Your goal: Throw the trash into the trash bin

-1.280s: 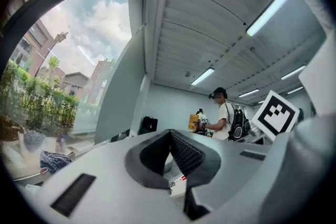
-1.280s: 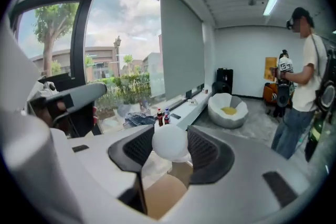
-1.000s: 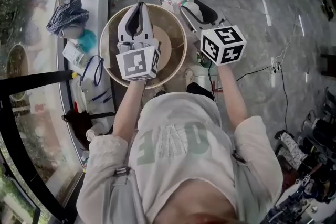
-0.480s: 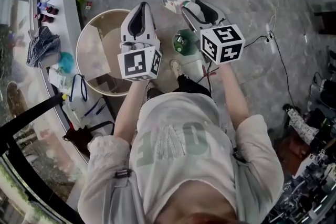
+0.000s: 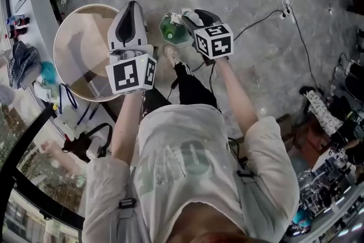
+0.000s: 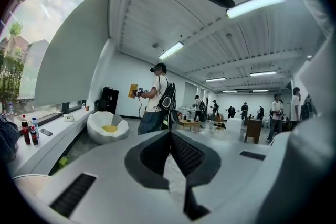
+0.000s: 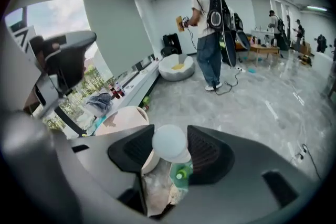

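The round beige trash bin (image 5: 79,54) stands on the floor at the left of the head view, and shows in the right gripper view too (image 7: 126,115). My left gripper (image 5: 133,5) hangs over the bin's right rim; its jaws meet at the tips (image 6: 169,134) with nothing between them. To its right, my right gripper (image 5: 187,13) points down at the floor. Between its pads sits a white cup-like piece of trash (image 7: 169,143), touching both pads. Just below it a green plastic bottle (image 5: 173,31) lies on the grey floor (image 7: 181,173).
A window ledge (image 5: 23,57) with cloth, bottles and bags runs along the left. The person's shoe (image 5: 170,54) is beside the bottle. A cable (image 5: 267,14) crosses the floor at right. A person with a backpack (image 7: 207,34) stands farther off, near a white beanbag (image 6: 107,127).
Both grippers have moved right, away from the bin: the left from over its middle to its right rim. The right has sunk toward the green bottle, still holding the white trash.
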A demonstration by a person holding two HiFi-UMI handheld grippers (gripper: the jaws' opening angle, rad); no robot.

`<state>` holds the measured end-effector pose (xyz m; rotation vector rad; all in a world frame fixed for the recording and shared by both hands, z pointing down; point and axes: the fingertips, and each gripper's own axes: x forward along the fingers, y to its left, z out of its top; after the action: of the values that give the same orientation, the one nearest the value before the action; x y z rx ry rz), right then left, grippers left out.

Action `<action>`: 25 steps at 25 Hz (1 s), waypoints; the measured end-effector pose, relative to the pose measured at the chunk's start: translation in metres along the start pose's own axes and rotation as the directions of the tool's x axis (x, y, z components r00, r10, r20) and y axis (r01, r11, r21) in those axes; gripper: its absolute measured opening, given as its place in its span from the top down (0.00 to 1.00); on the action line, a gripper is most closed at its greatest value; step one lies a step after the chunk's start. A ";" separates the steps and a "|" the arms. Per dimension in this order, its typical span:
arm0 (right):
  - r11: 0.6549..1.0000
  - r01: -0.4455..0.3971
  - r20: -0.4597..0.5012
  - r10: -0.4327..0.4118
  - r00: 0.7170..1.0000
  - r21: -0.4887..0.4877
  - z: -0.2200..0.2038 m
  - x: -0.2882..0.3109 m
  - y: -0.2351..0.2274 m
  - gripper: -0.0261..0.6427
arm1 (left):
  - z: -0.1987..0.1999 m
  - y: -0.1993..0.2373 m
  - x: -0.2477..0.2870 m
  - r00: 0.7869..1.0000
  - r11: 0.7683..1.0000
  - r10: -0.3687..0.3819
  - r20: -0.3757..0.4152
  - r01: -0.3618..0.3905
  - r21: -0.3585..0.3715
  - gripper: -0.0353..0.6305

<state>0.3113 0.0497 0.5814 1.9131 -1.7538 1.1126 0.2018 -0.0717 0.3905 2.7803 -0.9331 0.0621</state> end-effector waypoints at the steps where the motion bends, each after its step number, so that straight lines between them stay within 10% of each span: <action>1: 1.000 0.003 -0.043 -0.003 0.999 0.000 -0.016 0.012 -0.006 0.66 | -0.007 0.001 0.003 1.000 1.000 0.005 -0.013 -0.005 -0.004 0.93; 15: 1.000 -0.020 -0.252 0.022 0.968 0.008 -0.115 0.068 -0.022 0.55 | -0.039 0.001 0.027 0.993 1.000 0.028 -0.113 -0.029 -0.003 0.93; 25: 0.999 0.042 -0.229 -0.039 0.973 0.008 -0.115 0.057 -0.020 0.55 | -0.035 0.009 0.006 0.995 1.000 0.024 -0.094 -0.025 -0.005 0.93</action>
<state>0.2892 0.0926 0.7019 1.7409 -1.5798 1.2761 0.2024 -0.0752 0.4268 2.7340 -0.9420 0.1922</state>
